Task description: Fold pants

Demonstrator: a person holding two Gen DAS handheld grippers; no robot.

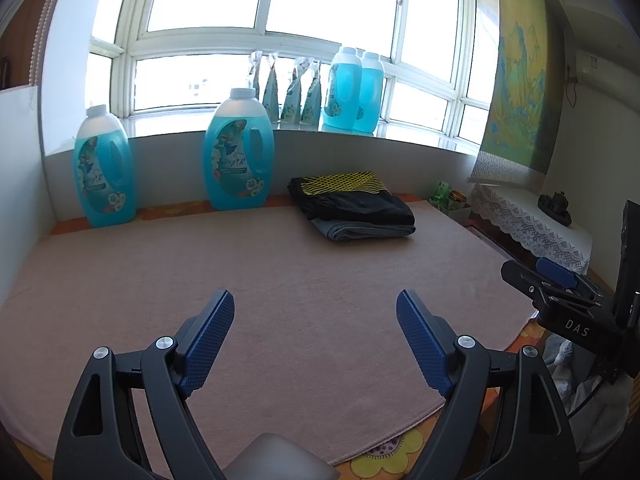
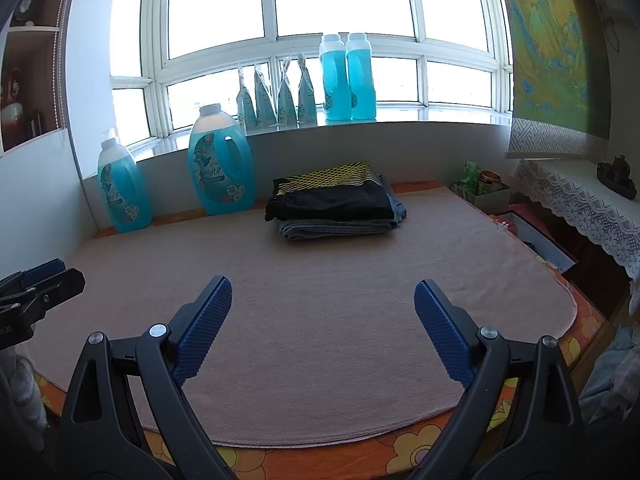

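A stack of folded clothes lies at the back of the pink mat (image 1: 280,272): black pants with a yellow mesh waistband (image 1: 352,196) on top of folded grey jeans (image 1: 360,230). The stack also shows in the right wrist view (image 2: 332,200), jeans (image 2: 336,229) underneath. My left gripper (image 1: 315,312) is open and empty, low over the mat's front. My right gripper (image 2: 323,300) is open and empty too, over the mat (image 2: 320,320). The right gripper's side shows at the left view's right edge (image 1: 560,284); the left gripper's tip shows at the right view's left edge (image 2: 36,284).
Two large blue detergent bottles (image 1: 102,168) (image 1: 238,152) stand at the mat's back left against the wall. More bottles and pouches (image 1: 352,88) sit on the windowsill. A lace-covered side table (image 1: 532,220) and a box with small items (image 2: 484,188) stand to the right.
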